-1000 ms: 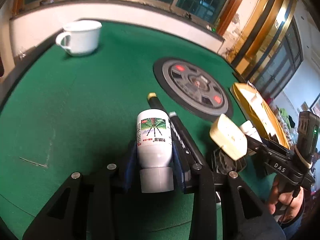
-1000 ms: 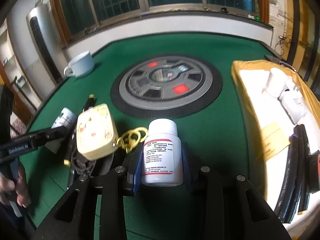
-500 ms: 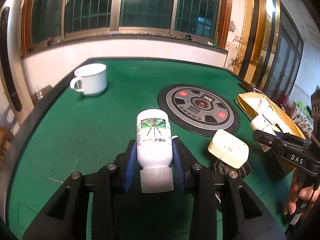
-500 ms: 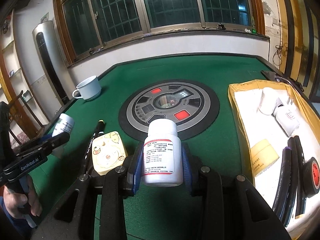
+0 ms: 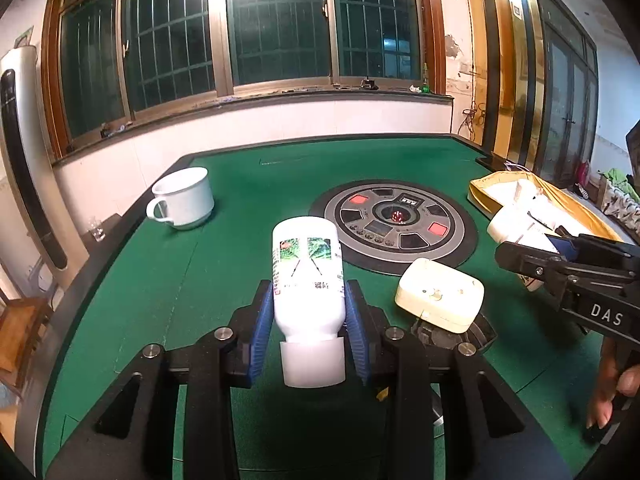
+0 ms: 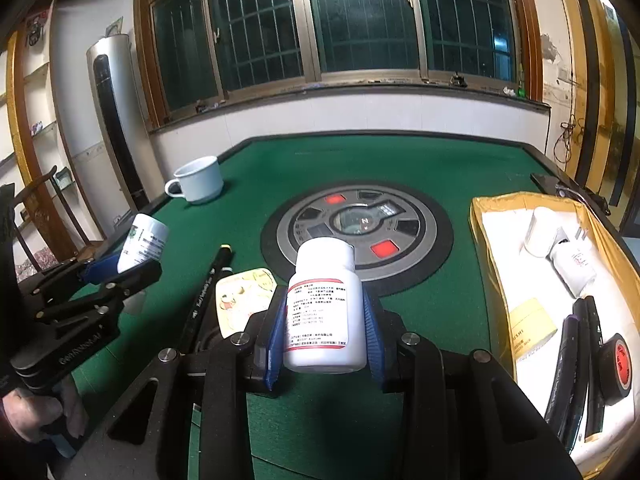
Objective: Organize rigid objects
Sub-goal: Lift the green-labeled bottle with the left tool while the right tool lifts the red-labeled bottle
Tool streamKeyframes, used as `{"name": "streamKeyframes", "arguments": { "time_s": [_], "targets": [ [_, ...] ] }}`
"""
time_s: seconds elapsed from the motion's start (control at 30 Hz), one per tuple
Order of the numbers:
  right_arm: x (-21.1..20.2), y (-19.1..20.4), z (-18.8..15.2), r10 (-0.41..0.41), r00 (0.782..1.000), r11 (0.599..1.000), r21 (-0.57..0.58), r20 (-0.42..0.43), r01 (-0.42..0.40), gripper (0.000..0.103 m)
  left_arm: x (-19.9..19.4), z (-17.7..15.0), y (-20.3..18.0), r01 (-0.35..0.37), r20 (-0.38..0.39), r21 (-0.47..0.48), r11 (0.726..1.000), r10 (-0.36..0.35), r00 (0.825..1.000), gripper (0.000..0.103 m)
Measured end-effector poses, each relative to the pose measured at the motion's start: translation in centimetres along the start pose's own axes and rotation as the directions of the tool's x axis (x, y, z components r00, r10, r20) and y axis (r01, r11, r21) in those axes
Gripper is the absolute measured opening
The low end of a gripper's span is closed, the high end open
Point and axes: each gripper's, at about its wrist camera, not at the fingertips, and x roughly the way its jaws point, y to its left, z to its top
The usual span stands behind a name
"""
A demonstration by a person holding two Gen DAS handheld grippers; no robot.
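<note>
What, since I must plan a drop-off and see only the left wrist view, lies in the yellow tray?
Observer: Along its near right side lie black pens and a black tape roll with a red core.
Operator: Anything on the side towards the table's middle?
Observer: A pale yellow jar sits against the left wall of the tray.
Operator: Is anything still loose on the table that I cannot see?
Observer: A black pen lies on the felt, just left of the cream box.
</note>
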Motion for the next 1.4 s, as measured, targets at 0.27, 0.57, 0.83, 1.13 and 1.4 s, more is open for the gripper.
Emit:
{"name": "streamKeyframes", "arguments": {
  "time_s": [0.27, 0.57, 0.83, 1.13, 1.4],
  "targets": [
    [-0.7, 0.4, 0.0, 0.020, 1.000, 1.000, -0.005, 0.021, -0.020, 0.031, -1.0, 0.1, -1.5, -0.039, 0.048, 0.044, 0.998, 0.037, 0.998, 0.032],
    [-1.2, 0.1, -0.1, 0.023, 0.999, 1.000, 0.008, 0.035, -0.023, 0.031, -1.5, 0.6, -2.0, -0.005, 0.032, 0.060, 0.998, 0.003, 0.999, 0.032],
    [-1.6, -0.8, -0.1, 0.024, 0.999, 0.999, 0.043, 0.034, -0.025, 0.031, -0.7, -0.3, 2.8, 0.159, -0.132, -0.140, 0.977, -0.177, 0.975, 0.033],
    [-1.7, -1.2, 0.0, 0.038, 0.999, 0.998, 0.056, 0.033, -0.040, 0.031, 1.6, -1.1, 1.7, 0.110, -0.181, -0.110, 0.988, -0.128, 0.975, 0.033],
    [-1.5, -1.1, -0.1, 0.043, 0.999, 0.998, 0.050, 0.027, -0.044, 0.031, 3.6, 0.1, 1.5, 0.096, -0.144, -0.109, 0.989, -0.111, 0.983, 0.034]
  ]
}}
